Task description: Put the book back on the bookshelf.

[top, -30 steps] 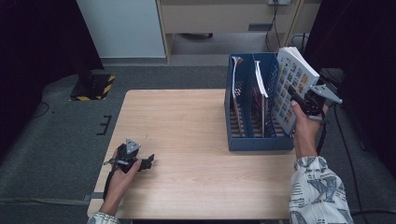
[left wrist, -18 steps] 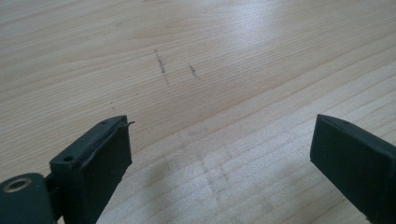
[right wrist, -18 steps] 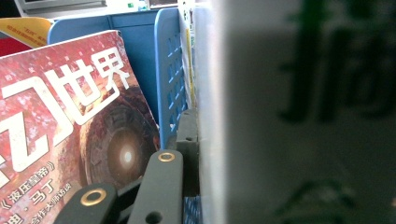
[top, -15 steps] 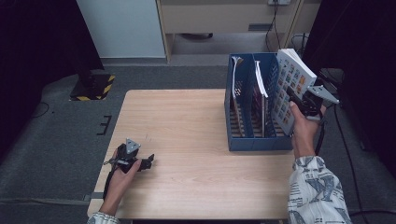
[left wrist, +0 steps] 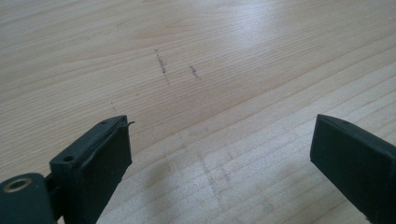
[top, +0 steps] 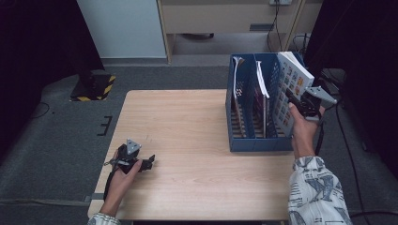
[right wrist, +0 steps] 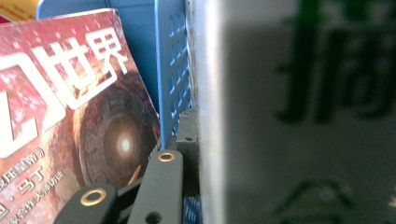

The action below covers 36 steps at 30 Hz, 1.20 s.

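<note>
Right gripper view: large characters 世界 are read on a red magazine [right wrist: 79, 116].
Right gripper [top: 300, 104]: clamped on white book [top: 292, 89], held at blue file holder [top: 256, 140].
Left gripper [top: 141, 164]: jaws spread wide over table [top: 187, 122].

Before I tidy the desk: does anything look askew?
Yes. The white book in the right gripper leans out over the blue file holder's right end, not seated in a slot. The left gripper rests open on the table.
</note>
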Each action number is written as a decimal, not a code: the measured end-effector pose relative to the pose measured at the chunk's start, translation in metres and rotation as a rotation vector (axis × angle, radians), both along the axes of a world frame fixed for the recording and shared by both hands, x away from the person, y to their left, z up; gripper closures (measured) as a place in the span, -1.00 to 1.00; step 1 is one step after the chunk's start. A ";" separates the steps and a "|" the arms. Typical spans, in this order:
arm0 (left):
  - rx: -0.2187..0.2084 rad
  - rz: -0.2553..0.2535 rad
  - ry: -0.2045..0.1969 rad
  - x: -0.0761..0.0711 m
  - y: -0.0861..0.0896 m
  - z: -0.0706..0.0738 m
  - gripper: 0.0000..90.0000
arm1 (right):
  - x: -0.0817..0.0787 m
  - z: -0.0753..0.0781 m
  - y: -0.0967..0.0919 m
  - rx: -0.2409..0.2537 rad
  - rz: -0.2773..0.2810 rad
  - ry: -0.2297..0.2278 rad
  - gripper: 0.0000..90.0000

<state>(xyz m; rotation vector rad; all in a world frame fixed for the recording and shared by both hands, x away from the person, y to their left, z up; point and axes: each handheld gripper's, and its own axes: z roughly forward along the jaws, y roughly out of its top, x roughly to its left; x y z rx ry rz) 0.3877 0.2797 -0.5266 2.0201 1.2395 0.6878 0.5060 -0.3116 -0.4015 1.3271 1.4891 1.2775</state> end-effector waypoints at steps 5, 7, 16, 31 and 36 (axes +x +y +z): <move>0.001 -0.001 0.001 0.000 0.000 0.000 -0.89 | 0.000 -0.006 0.000 -0.001 0.001 0.016 0.64; 0.001 -0.001 0.000 0.000 0.000 0.000 -0.89 | 0.000 -0.007 -0.001 -0.003 0.005 0.026 0.64; -0.001 -0.001 -0.004 -0.001 0.000 0.001 -0.89 | 0.000 -0.011 -0.001 -0.002 0.018 0.060 0.64; -0.002 -0.001 -0.006 -0.001 0.000 0.002 -0.89 | -0.005 -0.010 -0.003 0.027 0.035 0.070 0.61; -0.003 0.002 -0.008 -0.001 0.001 0.002 -0.89 | -0.008 -0.008 -0.006 0.020 0.024 0.070 0.61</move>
